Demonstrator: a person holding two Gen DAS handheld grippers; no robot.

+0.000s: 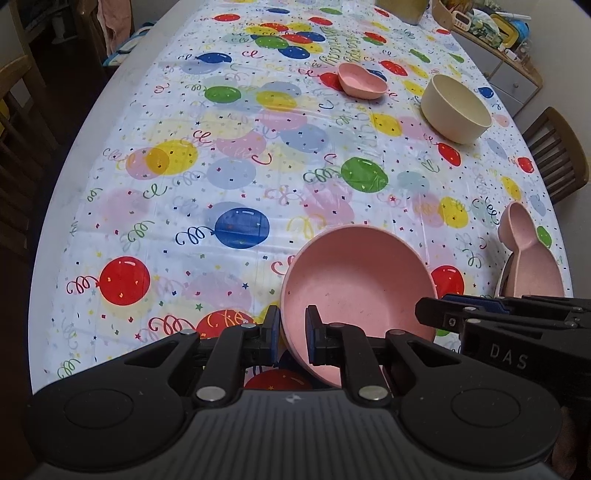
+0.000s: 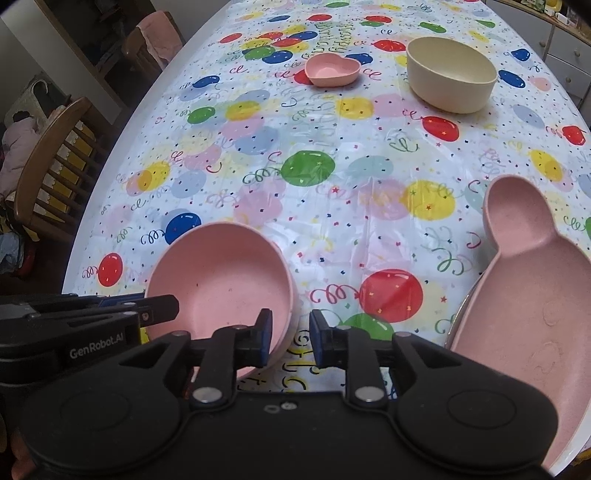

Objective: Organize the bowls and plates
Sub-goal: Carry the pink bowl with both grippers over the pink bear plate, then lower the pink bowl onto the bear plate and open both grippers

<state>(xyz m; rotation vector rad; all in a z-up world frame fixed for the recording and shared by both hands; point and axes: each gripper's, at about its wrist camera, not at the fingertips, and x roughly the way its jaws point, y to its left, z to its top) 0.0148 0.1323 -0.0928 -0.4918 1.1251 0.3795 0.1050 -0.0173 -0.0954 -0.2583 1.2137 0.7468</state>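
My left gripper [image 1: 291, 332] is shut on the near rim of a round pink bowl [image 1: 354, 288], one finger inside and one outside; the bowl is tilted above the balloon tablecloth [image 1: 236, 177]. The same bowl shows in the right wrist view [image 2: 221, 280]. My right gripper [image 2: 290, 334] straddles that bowl's right rim, with the left finger inside and a gap on the right. A pink mouse-shaped plate [image 2: 524, 302] lies at the right, also seen in the left wrist view [image 1: 528, 254]. A cream bowl [image 1: 456, 107] [image 2: 450, 74] and a small pink heart bowl [image 1: 362, 81] [image 2: 332, 72] stand farther back.
Wooden chairs stand at the table's left [image 2: 51, 166] and right [image 1: 557, 155]. A shelf with clutter [image 1: 498, 33] runs along the far right. A tan box [image 1: 400, 9] sits at the table's far end.
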